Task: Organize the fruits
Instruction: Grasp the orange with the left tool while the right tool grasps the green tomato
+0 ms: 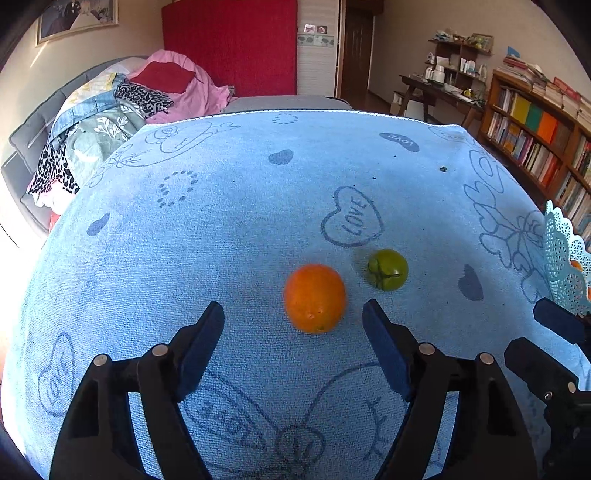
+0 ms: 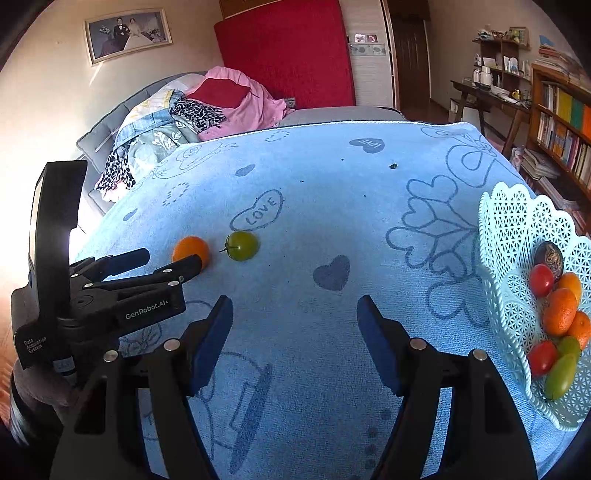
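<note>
- We see the orange (image 1: 315,297) on the blue towel (image 1: 221,240), with the green tomato (image 1: 388,270) just beside it, apart.
- Our left gripper (image 1: 293,317) hangs near the orange, jaws apart, pressing nothing.
- Our right gripper (image 2: 295,308) stands open and empty, between the orange and the basket (image 2: 517,314) of fruit.

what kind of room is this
Most likely a lived-in home room, a bedroom or living room: a sofa or bed piled with clothes, a full bookshelf, a framed portrait on the wall.
</note>
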`<state>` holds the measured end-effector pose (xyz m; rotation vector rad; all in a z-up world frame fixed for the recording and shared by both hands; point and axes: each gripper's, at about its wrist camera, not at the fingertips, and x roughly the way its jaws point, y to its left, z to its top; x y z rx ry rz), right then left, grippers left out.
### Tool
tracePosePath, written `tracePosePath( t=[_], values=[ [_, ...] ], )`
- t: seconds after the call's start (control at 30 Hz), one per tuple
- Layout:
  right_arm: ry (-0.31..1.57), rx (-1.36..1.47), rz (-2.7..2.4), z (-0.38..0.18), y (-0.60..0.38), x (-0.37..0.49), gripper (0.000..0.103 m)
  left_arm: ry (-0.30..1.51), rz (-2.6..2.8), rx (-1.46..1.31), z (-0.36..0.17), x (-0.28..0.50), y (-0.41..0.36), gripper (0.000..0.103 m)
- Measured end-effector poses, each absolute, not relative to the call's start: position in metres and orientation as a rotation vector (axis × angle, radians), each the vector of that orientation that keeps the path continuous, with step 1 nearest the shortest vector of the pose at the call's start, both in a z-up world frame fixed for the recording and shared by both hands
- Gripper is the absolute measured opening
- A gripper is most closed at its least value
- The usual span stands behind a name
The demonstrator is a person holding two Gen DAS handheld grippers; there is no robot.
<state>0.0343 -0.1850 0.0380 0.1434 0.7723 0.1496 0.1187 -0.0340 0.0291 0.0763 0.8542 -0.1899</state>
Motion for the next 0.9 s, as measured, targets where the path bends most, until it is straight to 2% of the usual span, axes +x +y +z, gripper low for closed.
tracePosePath(
  t=[0.13, 0.17, 0.3, 0.5, 0.77, 0.83, 0.9],
  values=[
    [0.789, 0.148, 0.163, 0.034, -0.183, 0.041, 0.071, 0.861, -0.212, 0.099, 0.027, 0.125, -0.04, 0.066],
    [0.791, 0.148, 0.164, 0.034, -0.183, 0.042, 0.071, 0.863, -0.211, 0.102, 0.027, 0.127, -0.04, 0.058],
    [0.8, 0.15, 0.174, 0.031, -0.182, 0.049, 0.071, 0.9, -0.253, 0.071, 0.022, 0.135, -0.041, 0.039],
    [0.811, 0.141, 0.188, 0.028, -0.175, 0.06, 0.071, 0.895, -0.265, 0.033, 0.026, 0.13, -0.034, 0.037],
    [0.829, 0.101, 0.216, 0.027, -0.156, 0.086, 0.071, 0.8, -0.121, 0.027, 0.042, 0.121, -0.011, 0.037],
    [0.83, 0.079, 0.224, 0.026, -0.148, 0.093, 0.07, 0.788, -0.092, 0.024, 0.044, 0.12, -0.006, 0.037],
    [0.839, 0.066, 0.234, 0.024, -0.141, 0.101, 0.064, 0.781, -0.074, 0.018, 0.045, 0.12, -0.003, 0.037]
  ],
)
